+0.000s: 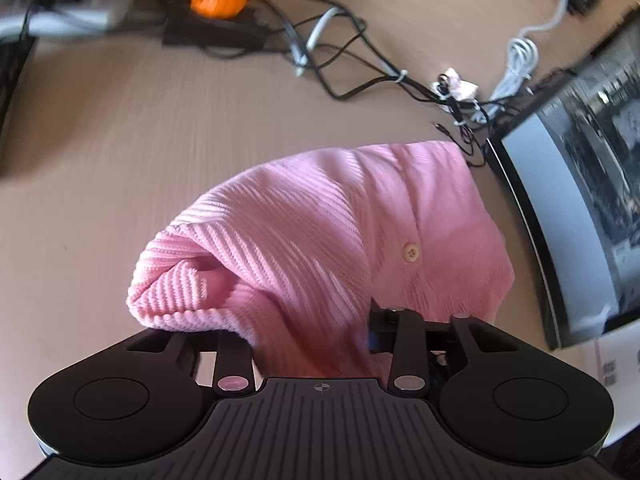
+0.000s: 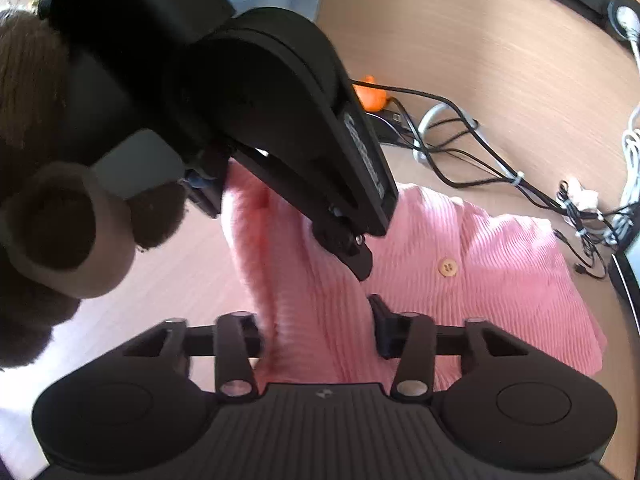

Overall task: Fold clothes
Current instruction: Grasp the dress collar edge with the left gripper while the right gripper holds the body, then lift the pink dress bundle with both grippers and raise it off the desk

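Both my left hand-held gripper [image 1: 310, 320] and right hand-held gripper [image 2: 318, 324] pinch the pink cardigan [image 1: 320, 224], seemingly lifted off the counter [image 1: 120, 140]; its button [image 1: 411, 252] sits at one o'clock.

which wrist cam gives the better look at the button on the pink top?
Right wrist view. The button is sharper there, its holes visible, on the pink top lying flat on the table. The left wrist view shows it too, but softer and paler amid motion blur.
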Tool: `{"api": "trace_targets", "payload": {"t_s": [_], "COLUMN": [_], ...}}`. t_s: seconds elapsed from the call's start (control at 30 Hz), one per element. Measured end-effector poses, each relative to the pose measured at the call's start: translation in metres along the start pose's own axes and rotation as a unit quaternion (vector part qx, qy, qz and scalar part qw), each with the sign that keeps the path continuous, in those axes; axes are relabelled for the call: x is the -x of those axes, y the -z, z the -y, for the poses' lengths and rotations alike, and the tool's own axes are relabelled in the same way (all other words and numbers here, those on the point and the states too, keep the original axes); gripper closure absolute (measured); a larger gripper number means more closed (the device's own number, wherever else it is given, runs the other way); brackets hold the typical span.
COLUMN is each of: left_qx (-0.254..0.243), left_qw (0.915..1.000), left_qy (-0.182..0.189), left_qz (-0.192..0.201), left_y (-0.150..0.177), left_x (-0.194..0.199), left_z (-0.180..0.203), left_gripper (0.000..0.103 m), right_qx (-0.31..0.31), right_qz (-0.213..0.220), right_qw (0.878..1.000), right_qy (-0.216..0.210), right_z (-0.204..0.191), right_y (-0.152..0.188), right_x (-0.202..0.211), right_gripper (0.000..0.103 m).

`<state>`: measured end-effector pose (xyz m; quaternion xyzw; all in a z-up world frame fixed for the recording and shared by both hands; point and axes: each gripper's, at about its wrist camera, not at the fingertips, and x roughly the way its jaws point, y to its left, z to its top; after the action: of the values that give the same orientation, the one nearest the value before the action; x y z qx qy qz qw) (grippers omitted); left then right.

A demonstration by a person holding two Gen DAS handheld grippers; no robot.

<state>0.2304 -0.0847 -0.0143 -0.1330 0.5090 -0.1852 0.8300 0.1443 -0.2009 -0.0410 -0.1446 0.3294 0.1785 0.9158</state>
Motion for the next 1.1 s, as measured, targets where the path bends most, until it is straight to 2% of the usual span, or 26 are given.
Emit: {"api": "trace_targets", "payload": {"t_s": [0.13, 0.3, 0.4, 0.5, 0.53, 0.63, 0.7, 0.73, 0.8, 0.87, 0.93, 0.97, 1.1], "left_qx": [-0.035, -0.048, -0.046, -0.051, -0.058, -0.077, -0.074, -0.073, -0.08, -0.091, -0.088, -0.073, -0.011], "left_qw": [0.9993, 0.9987, 0.9989, 0.9986, 0.9982, 0.9969, 0.9963, 0.9957, 0.9945, 0.9936, 0.994, 0.9956, 0.9993], "left_qy": [-0.007, -0.01, -0.005, -0.011, -0.009, 0.014, 0.044, 0.056, 0.066, 0.051, 0.034, 0.033, 0.029], "left_qz": [-0.003, -0.011, 0.001, 0.001, -0.002, -0.012, -0.01, -0.006, 0.016, 0.042, 0.055, 0.049, 0.02], "left_y": [-0.003, -0.023, -0.04, -0.054, -0.059, -0.069, -0.072, -0.073, -0.075, -0.074, -0.072, -0.068, -0.05], "left_x": [0.044, 0.094, 0.094, 0.069, 0.059, 0.03, 0.025, 0.024, 0.031, 0.038, 0.039, 0.034, 0.012], "left_z": [0.007, 0.019, 0.037, 0.063, 0.072, 0.095, 0.099, 0.1, 0.095, 0.084, 0.069, 0.058, 0.021], "left_gripper": [0.067, 0.062, 0.05, 0.048, 0.041, 0.032, 0.03, 0.024, 0.018, 0.014, 0.013, 0.013, 0.014], "right_qx": [-0.02, -0.058, -0.093, -0.181, -0.205, -0.257, -0.285, -0.299, -0.318, -0.322, -0.326, -0.327, -0.335], "right_qz": [0.025, 0.063, 0.077, 0.06, 0.053, 0.031, 0.007, -0.005, -0.021, -0.022, -0.024, -0.024, -0.027], "right_qw": [0.998, 0.989, 0.98, 0.968, 0.964, 0.958, 0.955, 0.952, 0.947, 0.945, 0.944, 0.944, 0.941], "right_qy": [-0.054, -0.122, -0.156, -0.163, -0.161, -0.127, -0.084, -0.069, -0.047, -0.044, -0.041, -0.039, -0.032], "right_z": [0.009, 0.026, 0.042, 0.083, 0.098, 0.138, 0.162, 0.173, 0.188, 0.188, 0.188, 0.188, 0.188], "right_y": [-0.013, -0.035, -0.043, -0.031, -0.025, -0.004, 0.017, 0.028, 0.042, 0.046, 0.049, 0.051, 0.057], "right_x": [0.022, 0.054, 0.069, 0.067, 0.064, 0.049, 0.033, 0.027, 0.018, 0.013, 0.009, 0.007, -0.002], "right_gripper": [0.069, 0.07, 0.071, 0.074, 0.074, 0.074, 0.074, 0.074, 0.074, 0.071, 0.064, 0.06, 0.057]}}
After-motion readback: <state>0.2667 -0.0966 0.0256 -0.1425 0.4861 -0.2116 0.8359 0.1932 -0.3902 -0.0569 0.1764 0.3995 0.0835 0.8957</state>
